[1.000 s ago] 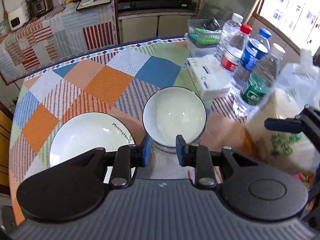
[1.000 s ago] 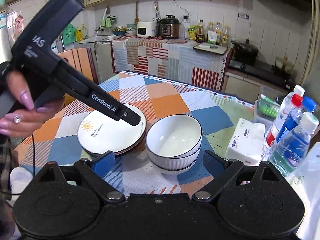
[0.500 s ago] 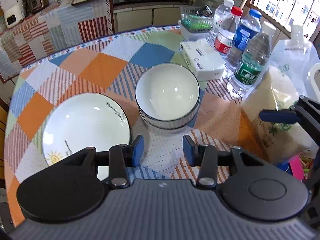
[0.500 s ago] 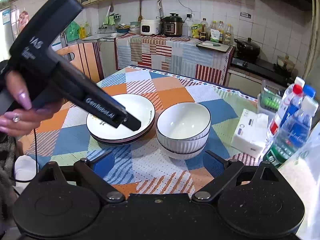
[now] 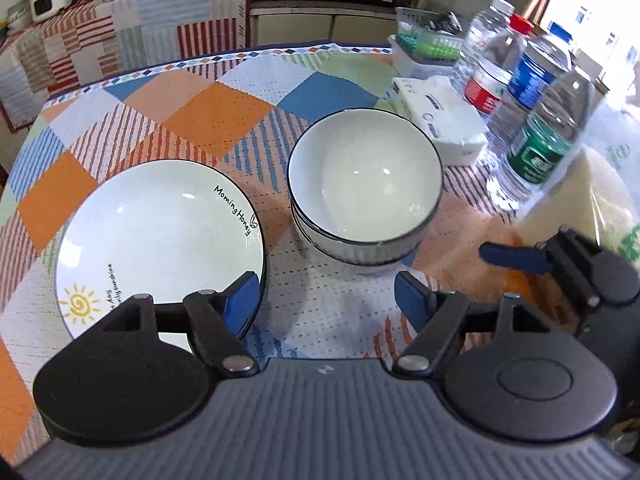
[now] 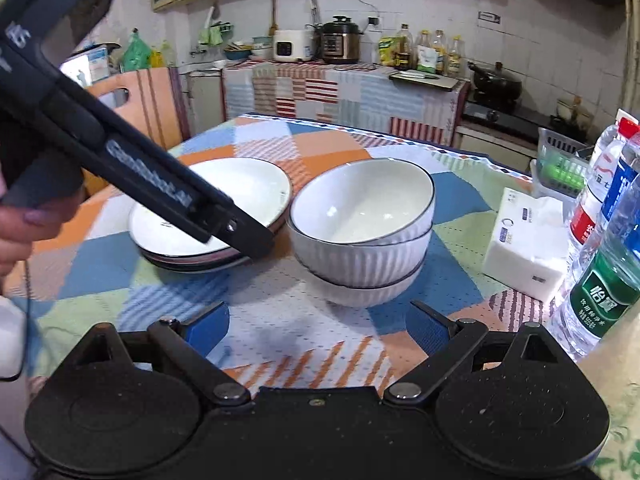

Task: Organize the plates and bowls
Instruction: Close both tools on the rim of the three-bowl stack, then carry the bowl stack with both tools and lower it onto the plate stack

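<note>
Both claws have dropped lower; left claw [image 5: 326, 294] has just been opening, now released, nothing between its jaws. Right claw [image 6: 318, 326] released too. Stacked white ribbed ceramic bowls [image 5: 364, 188] sit just ahead of both claws, white sun-print plates [image 5: 160, 236] ahead-left, likely sorted by type.

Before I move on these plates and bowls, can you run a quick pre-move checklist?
1. Left gripper empty: ok; jaws have just been opening, nothing between them.
2. Right gripper open, empty: ok.
3. White ribbed bowls with dark rims nested: ok, though the top bowl sits tilted.
4. White plates with sun print stacked: ok.
5. Clear plastic water bottles crowding the bowls' right side: not ok.
6. Total plate count: cannot tell.
</note>
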Demonstrator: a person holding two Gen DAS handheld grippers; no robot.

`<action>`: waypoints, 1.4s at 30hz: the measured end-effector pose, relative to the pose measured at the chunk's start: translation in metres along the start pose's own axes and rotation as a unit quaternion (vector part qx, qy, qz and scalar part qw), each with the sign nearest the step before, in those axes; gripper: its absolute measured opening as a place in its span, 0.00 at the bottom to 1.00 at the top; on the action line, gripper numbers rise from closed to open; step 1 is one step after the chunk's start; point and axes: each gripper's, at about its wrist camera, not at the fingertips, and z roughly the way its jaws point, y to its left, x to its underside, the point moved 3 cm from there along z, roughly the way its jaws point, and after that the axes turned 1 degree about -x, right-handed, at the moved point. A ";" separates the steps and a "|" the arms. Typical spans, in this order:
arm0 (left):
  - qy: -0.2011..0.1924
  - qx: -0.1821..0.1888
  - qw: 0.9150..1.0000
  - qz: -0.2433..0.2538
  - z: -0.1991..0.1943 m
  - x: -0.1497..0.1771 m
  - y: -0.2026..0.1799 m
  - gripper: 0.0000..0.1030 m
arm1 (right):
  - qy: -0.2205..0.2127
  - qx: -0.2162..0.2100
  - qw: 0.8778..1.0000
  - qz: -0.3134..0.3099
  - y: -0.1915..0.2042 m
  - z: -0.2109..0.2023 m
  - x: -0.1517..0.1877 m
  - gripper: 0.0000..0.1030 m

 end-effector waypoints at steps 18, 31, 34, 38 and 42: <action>0.050 0.074 0.970 -0.228 0.067 -0.012 0.036 0.59 | 0.001 0.020 0.998 0.053 -0.033 0.086 0.003 0.94; 0.025 0.069 0.971 -0.226 0.095 -0.012 0.032 0.40 | -0.014 -0.025 0.998 0.061 -0.039 0.105 0.001 0.97; 0.025 0.070 0.971 -0.228 0.095 -0.012 0.033 0.40 | 0.004 -0.031 0.998 0.060 -0.040 0.111 -0.004 0.97; 0.026 0.052 0.980 -0.192 0.093 -0.016 0.022 0.40 | 0.001 -0.026 0.998 0.061 -0.038 0.110 -0.003 0.96; 0.029 0.047 0.986 -0.160 0.086 -0.015 0.014 0.41 | 0.001 -0.020 0.997 0.069 -0.034 0.105 0.000 0.96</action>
